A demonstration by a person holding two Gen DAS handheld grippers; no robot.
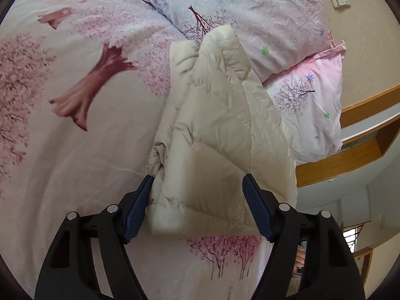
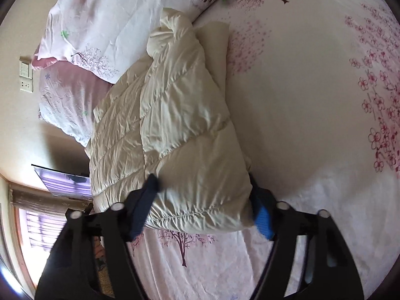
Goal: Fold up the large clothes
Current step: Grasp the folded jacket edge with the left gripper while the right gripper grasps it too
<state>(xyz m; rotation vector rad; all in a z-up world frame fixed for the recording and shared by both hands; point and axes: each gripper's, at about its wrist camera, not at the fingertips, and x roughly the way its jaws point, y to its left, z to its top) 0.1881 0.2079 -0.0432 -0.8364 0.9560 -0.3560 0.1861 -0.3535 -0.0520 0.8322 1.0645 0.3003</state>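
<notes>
on a bed sheet (image 1: 75, 175) printed with pink trees, cream quilted jacket (image 1: 220, 130) lying folded beside pillows (image 1: 282, 32), left gripper (image 1: 197, 200) and right gripper (image 2: 202, 200) each closed on its near hem

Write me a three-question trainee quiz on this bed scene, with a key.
1. True or false: the cream jacket lies on a plain white sheet.
2. What sits between the fingers of the left gripper and of the right gripper? A) a pillow B) the near end of the cream jacket C) a towel
3. Fill in: just beyond the far end of the cream jacket lie the ___.

Key:
1. False: the sheet is printed with pink blossom trees.
2. B
3. pillows
</notes>
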